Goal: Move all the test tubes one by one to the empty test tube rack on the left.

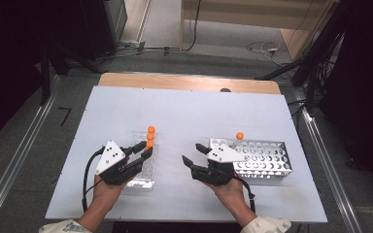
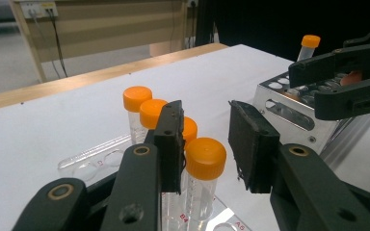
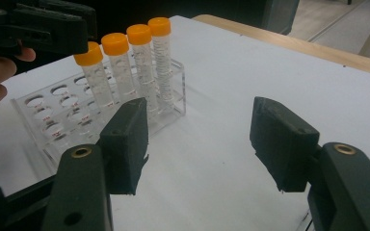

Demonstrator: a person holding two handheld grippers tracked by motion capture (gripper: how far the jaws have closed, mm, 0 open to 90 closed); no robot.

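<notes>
Straddling the nearest orange-capped tube [image 2: 204, 166], the left tongs [image 2: 207, 144] stand with their jaws parted: in the left gripper view one pad sits just beside the cap and the other stands off it with a clear gap, so the tube is between them but not grasped. Whether the near pad touches the cap cannot be told. That tube stands upright in the clear rack [image 3: 53, 118], and three more orange-capped tubes [image 3: 142, 57] line up behind it in the same row, running away from the tongs. In the high view the left tongs [image 1: 143, 153] reach over the near part of that rack, held by the left hand [image 1: 104, 191].

The right tongs [image 3: 200, 139] are released, their jaws wide with only bare white surface [image 1: 184, 116] between them. From their own view the clear rack lies ahead and to the left, well apart from the pads. In the high view the right tongs [image 1: 194, 155] hover just beside the metal rack [image 1: 272, 162], which lies on their outer side, and the right hand [image 1: 228, 189] grips them from below. A single orange-capped tube [image 1: 239, 137] stands upright at the far edge of the metal rack.
</notes>
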